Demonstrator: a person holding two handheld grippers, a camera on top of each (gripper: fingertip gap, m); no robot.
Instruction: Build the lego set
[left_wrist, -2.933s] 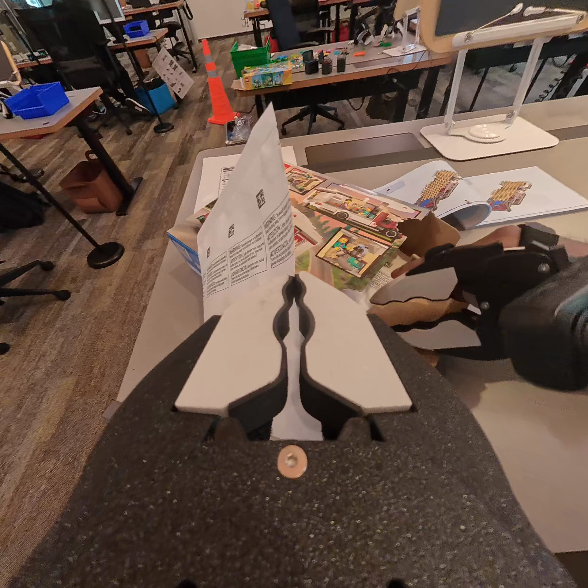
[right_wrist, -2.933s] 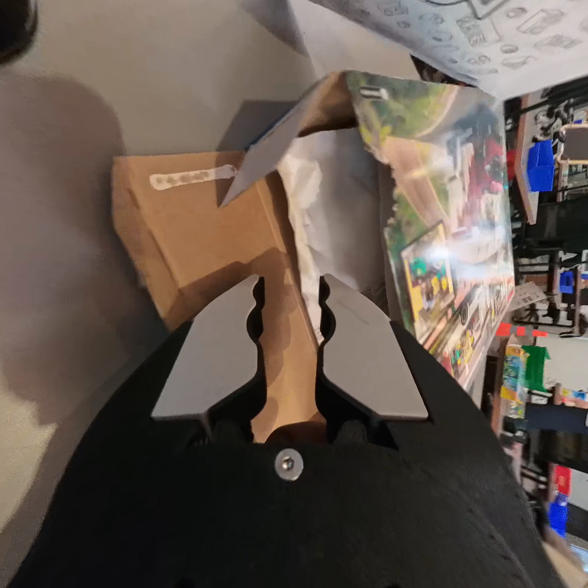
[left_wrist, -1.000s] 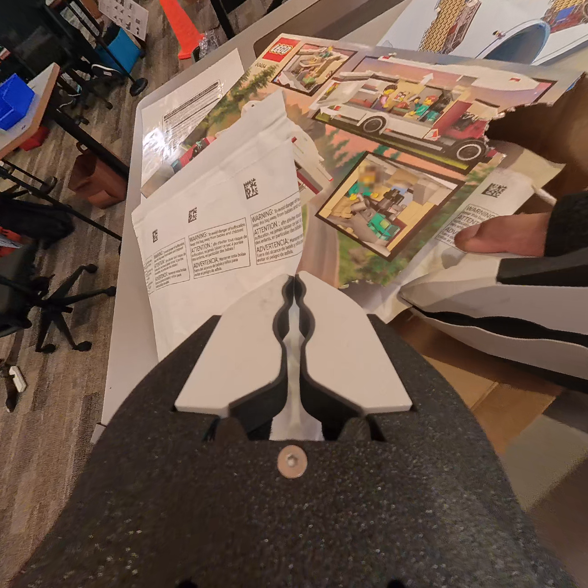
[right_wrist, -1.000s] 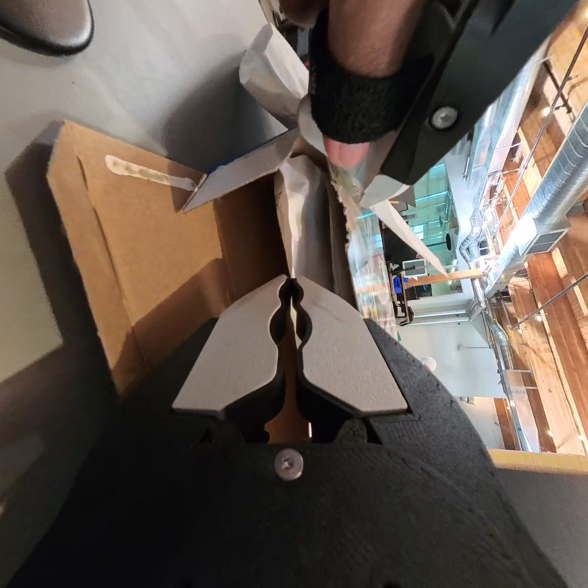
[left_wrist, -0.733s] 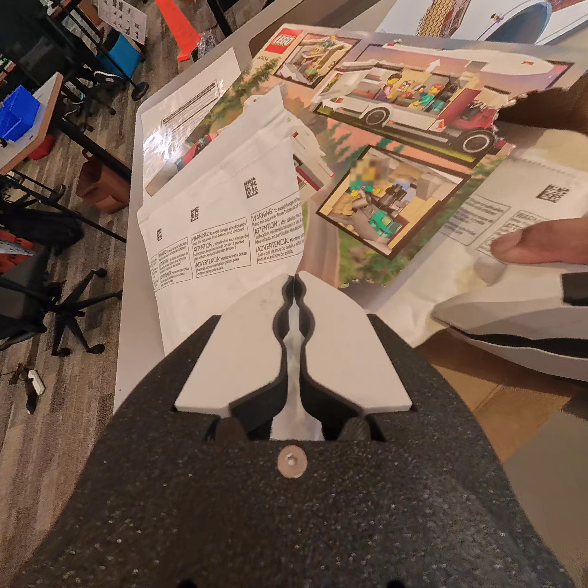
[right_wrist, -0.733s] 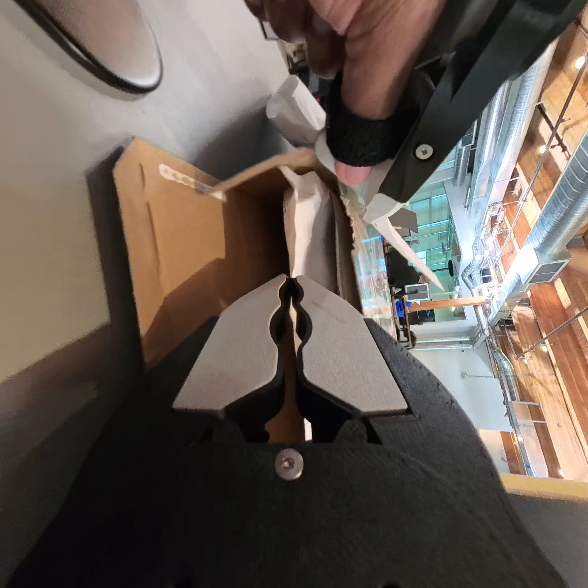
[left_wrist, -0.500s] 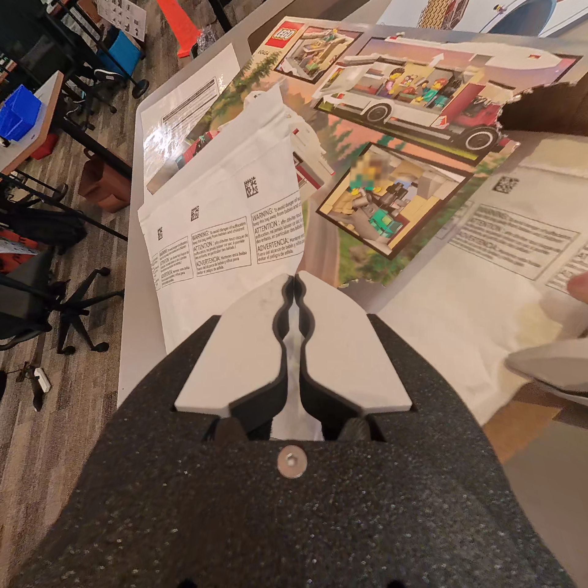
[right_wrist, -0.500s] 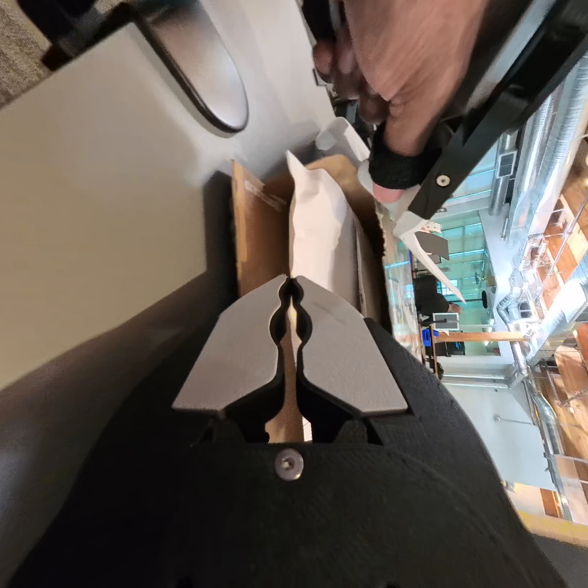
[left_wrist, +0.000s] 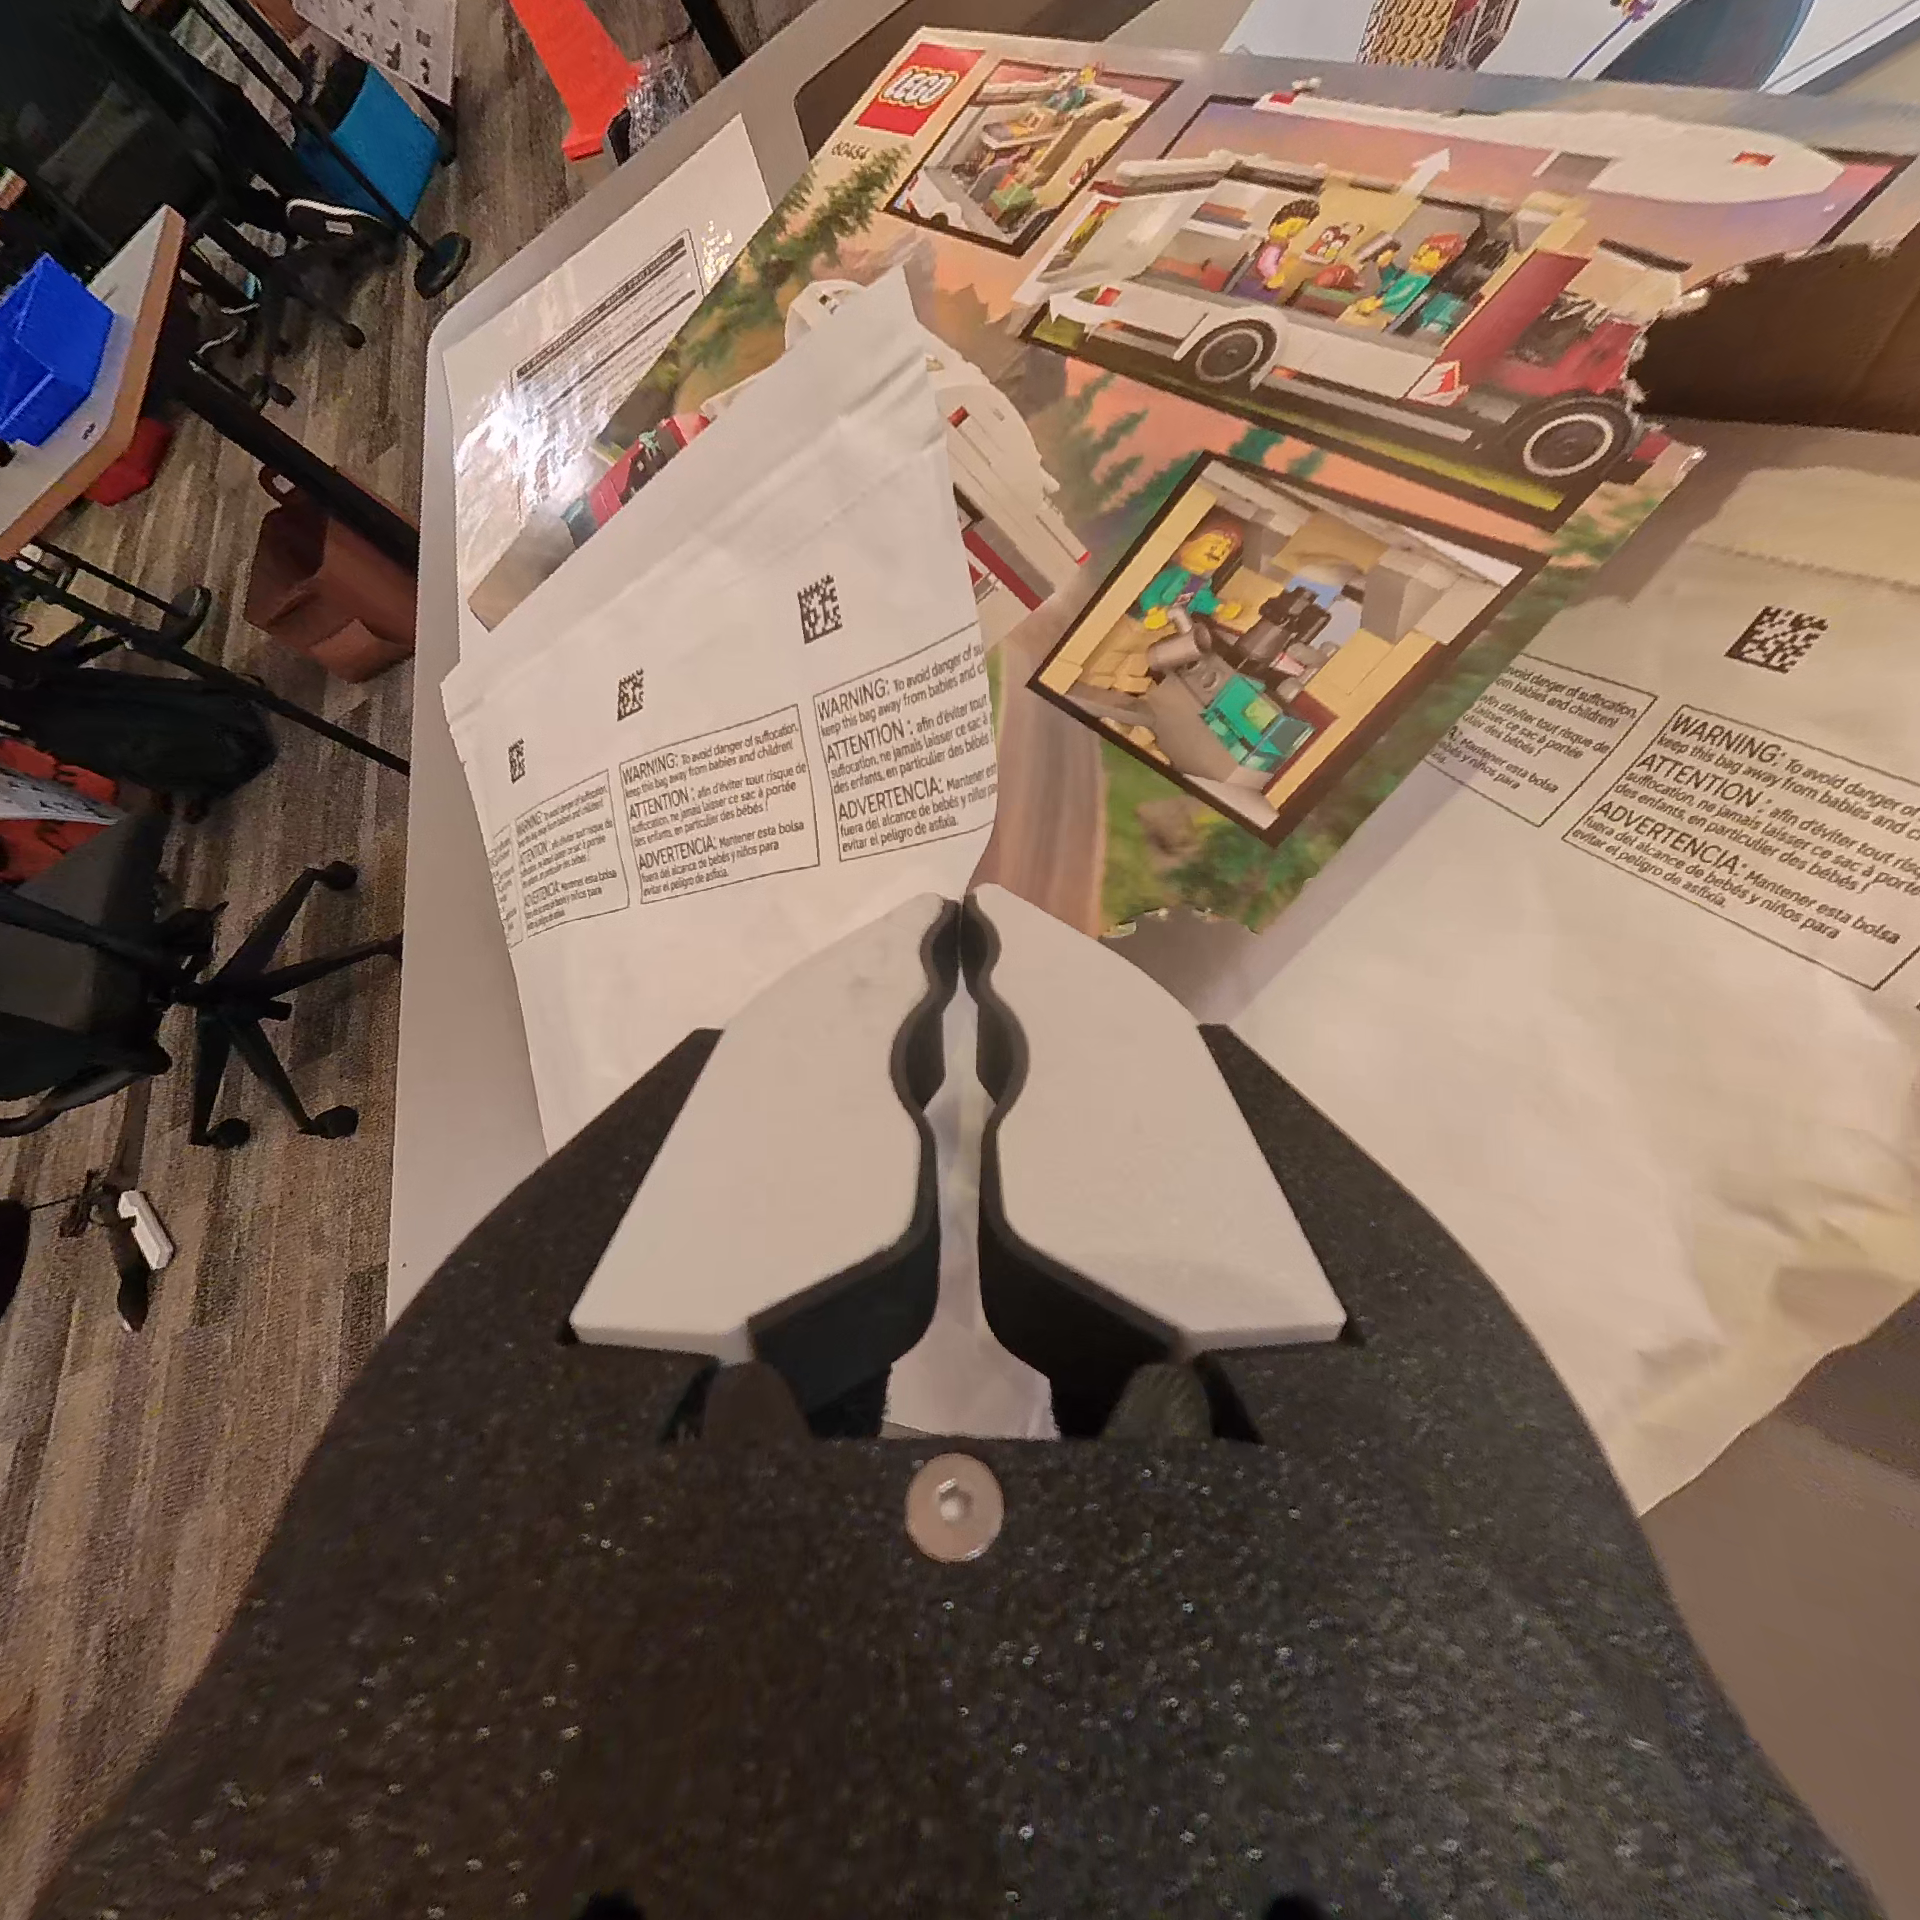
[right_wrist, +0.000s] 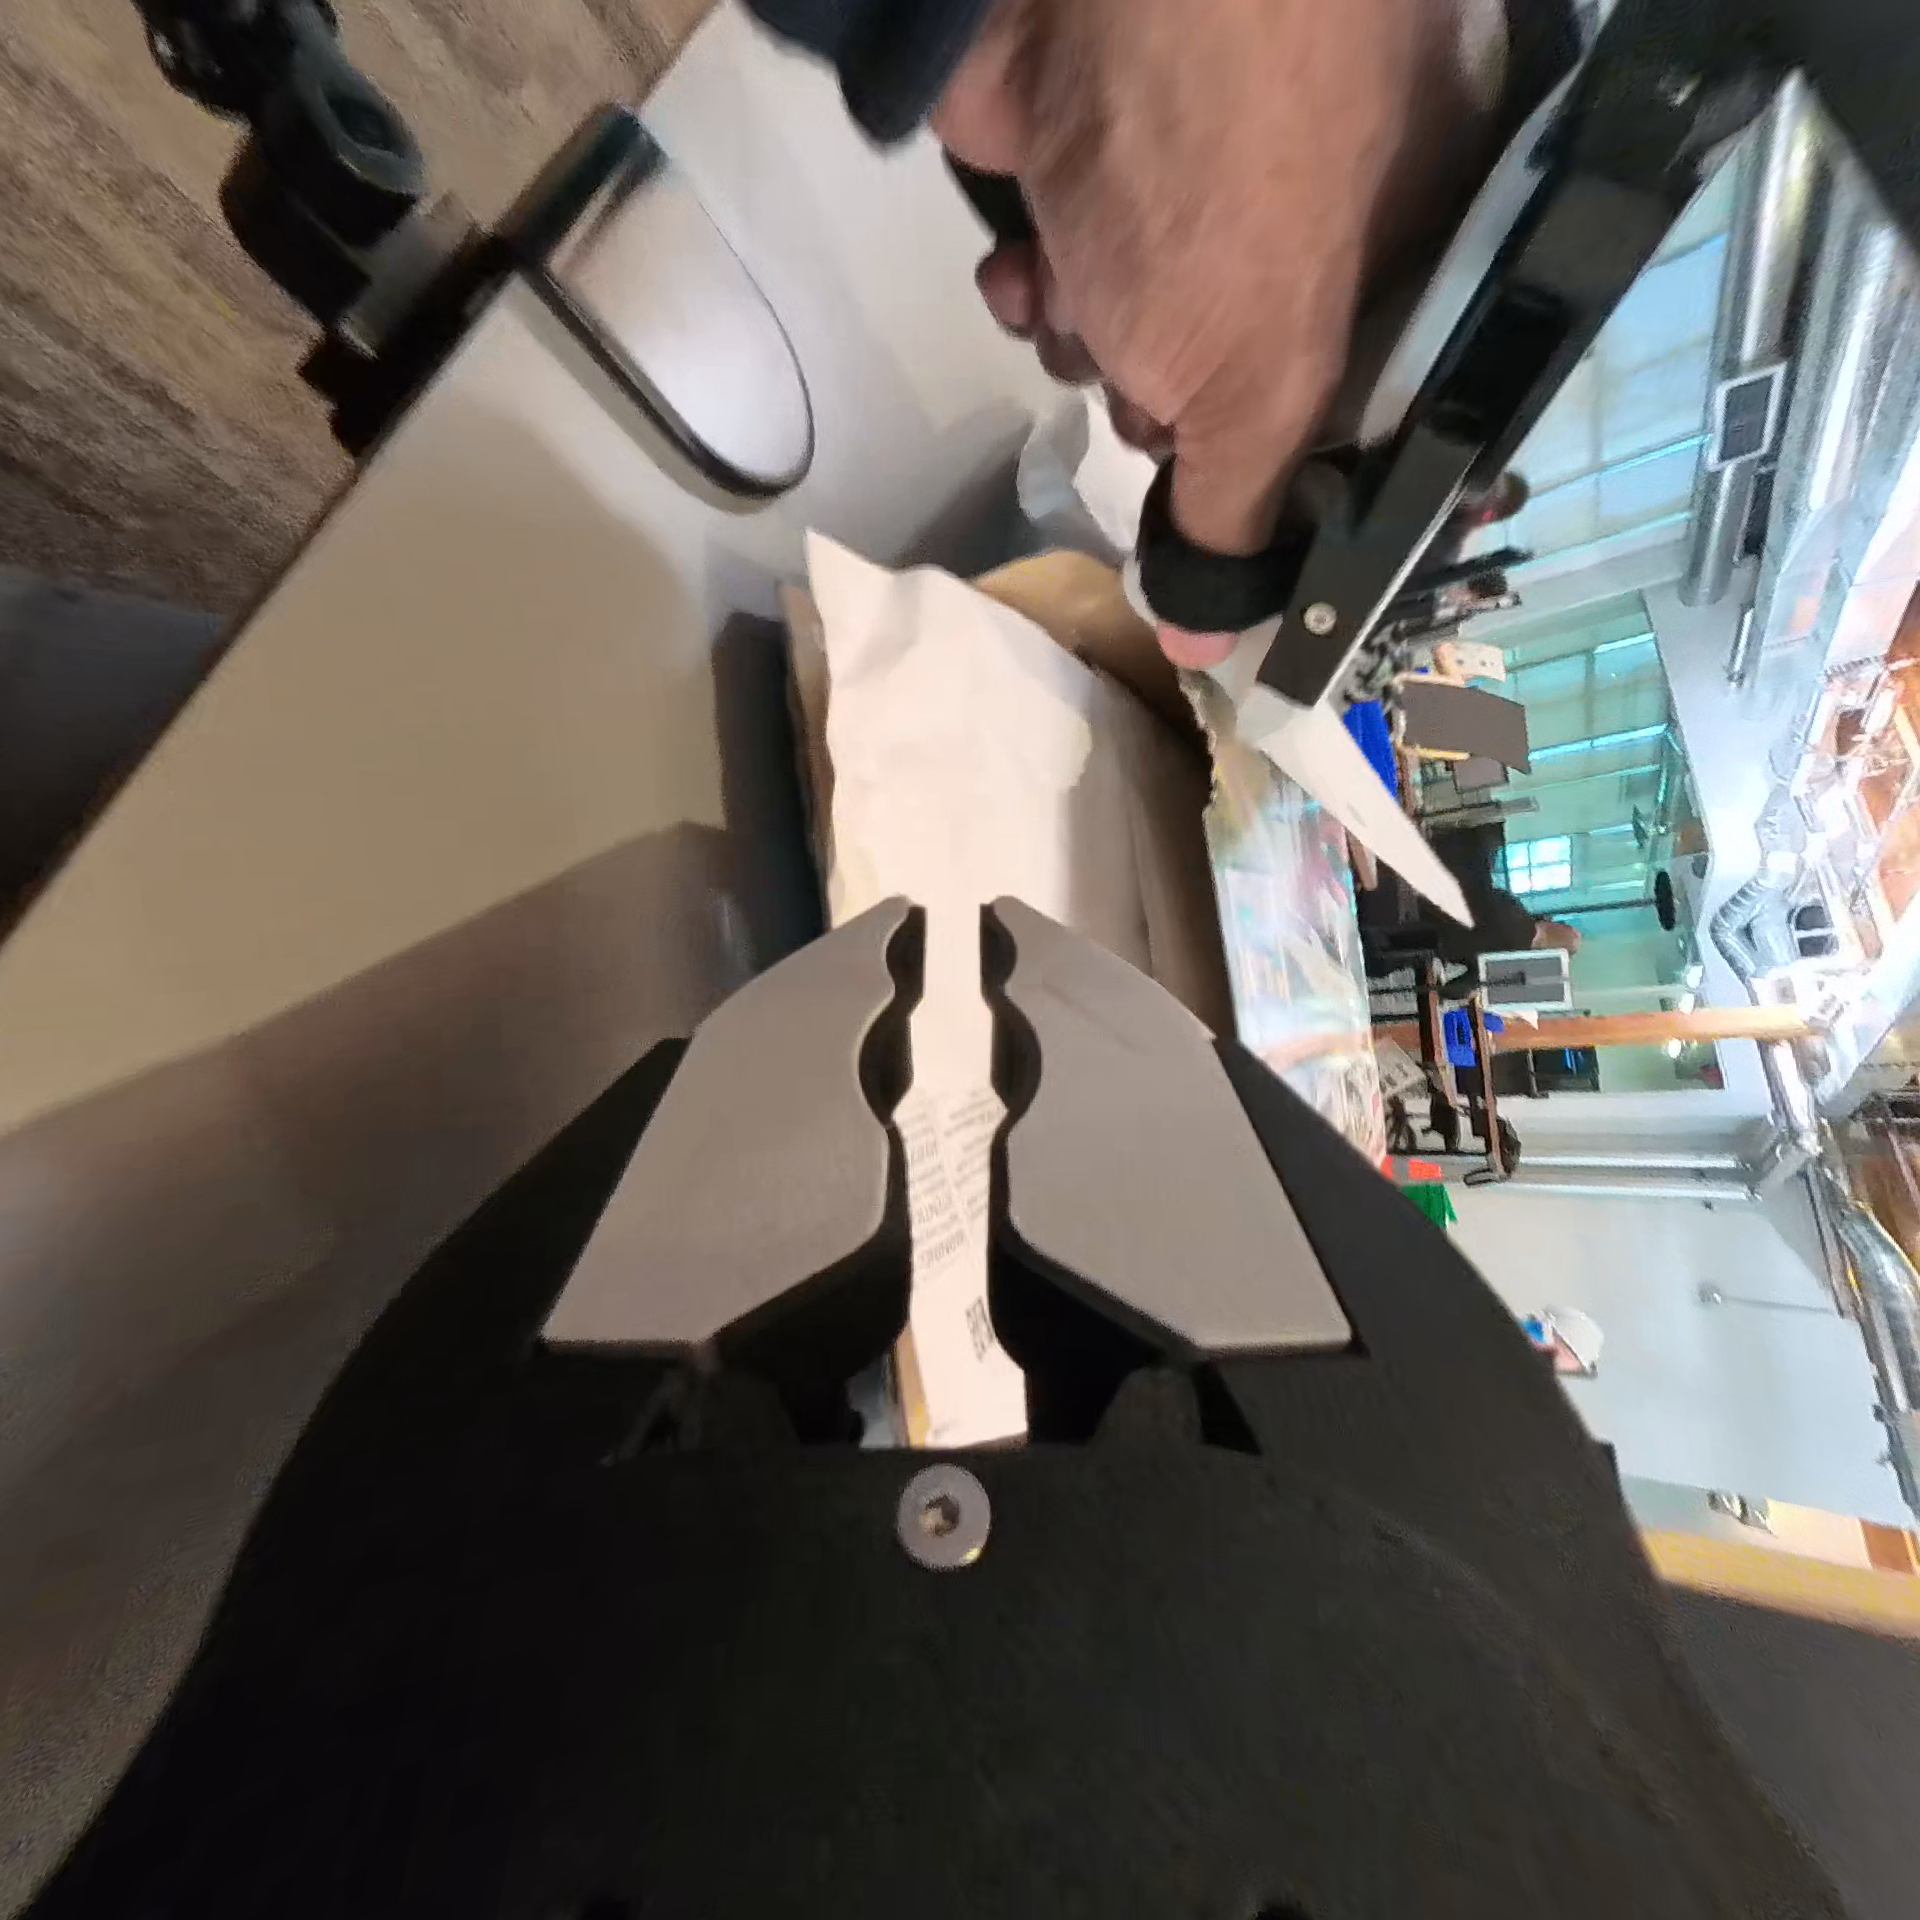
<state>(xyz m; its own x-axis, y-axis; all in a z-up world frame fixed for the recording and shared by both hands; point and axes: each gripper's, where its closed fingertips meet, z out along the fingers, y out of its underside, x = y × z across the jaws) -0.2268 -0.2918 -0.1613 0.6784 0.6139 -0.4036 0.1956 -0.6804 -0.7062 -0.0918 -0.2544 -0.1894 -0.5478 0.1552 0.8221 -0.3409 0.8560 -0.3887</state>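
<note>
- The left gripper (left_wrist: 961, 925) is clenched on the lower edge of a white paper bag (left_wrist: 727, 665) with printed warning panels; its fingertips meet with the sheet pinched between them, and the bag stands up above the grey table (left_wrist: 416, 997), leaning over the toy set box (left_wrist: 1299, 436).
- The right gripper (right_wrist: 951, 914) has its jaws slightly parted, fingers (right_wrist: 1101, 1122) apart. A second white paper bag (right_wrist: 935, 727) shows through the gap, but whether the pads press on it cannot be told — it looks released.
- That second bag (left_wrist: 1558, 987) lies half out of the box's torn brown end, bulging as though filled with small parts.
- The person's hand (right_wrist: 1195, 260) on the left gripper's handle shows above it in the right wrist view.
- Judged by look, both bags are thin, soft and crinkly, light at the flat sealed rim and heavier in the belly — best taken by a flat edge or corner, since a pinch on the bulge could slip or tear.
</note>
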